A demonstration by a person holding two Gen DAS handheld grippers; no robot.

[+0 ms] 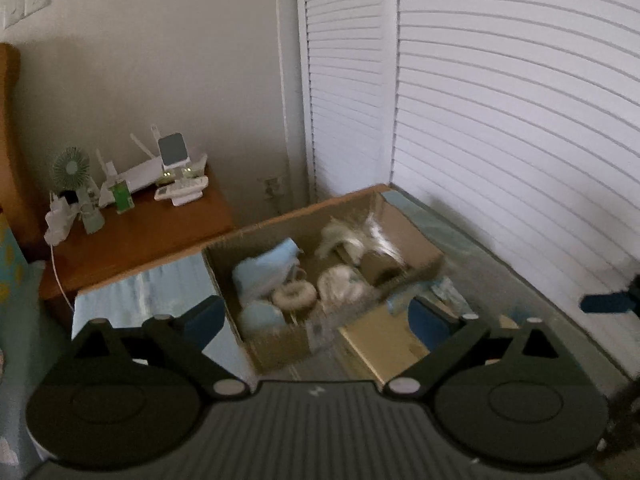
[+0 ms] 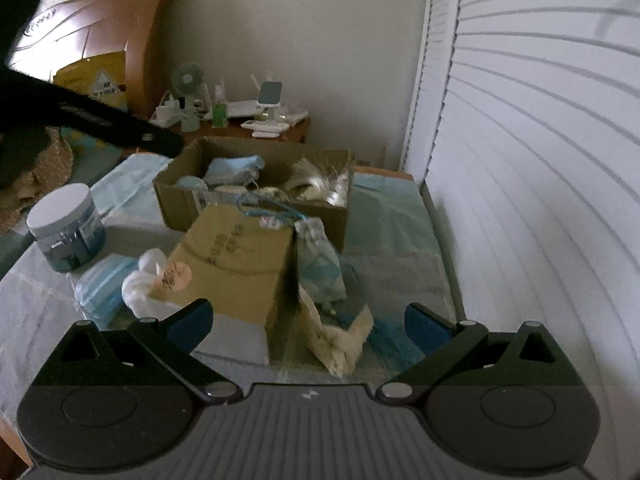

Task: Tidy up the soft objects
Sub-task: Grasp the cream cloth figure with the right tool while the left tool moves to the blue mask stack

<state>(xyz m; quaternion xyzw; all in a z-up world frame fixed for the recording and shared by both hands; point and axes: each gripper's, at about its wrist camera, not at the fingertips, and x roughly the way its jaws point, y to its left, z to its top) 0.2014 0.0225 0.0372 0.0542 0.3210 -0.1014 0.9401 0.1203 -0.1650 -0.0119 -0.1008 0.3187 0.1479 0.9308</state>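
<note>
An open cardboard box (image 1: 416,240) sits on the bed by the wall. It holds soft items: a light blue cloth (image 1: 266,270), a white fluffy piece (image 1: 352,234) and a pale ring-shaped item (image 1: 294,295). My left gripper (image 1: 318,320) is open and empty, above the box's near side. My right gripper (image 2: 308,322) is open and empty, above a blue patterned pouch (image 2: 322,264) and a cream fluffy item (image 2: 340,342). The box also shows in the right wrist view (image 2: 176,200), behind a tan paper bag (image 2: 236,260). Blue face masks (image 2: 100,288) and a white soft bundle (image 2: 138,284) lie left of the bag.
A white-lidded jar (image 2: 66,228) stands on the bed at the left. A wooden nightstand (image 1: 152,228) holds a small fan (image 1: 72,168), a router and chargers. A louvred wardrobe door (image 1: 520,120) runs along the right. A wooden headboard (image 2: 100,36) is at the back left.
</note>
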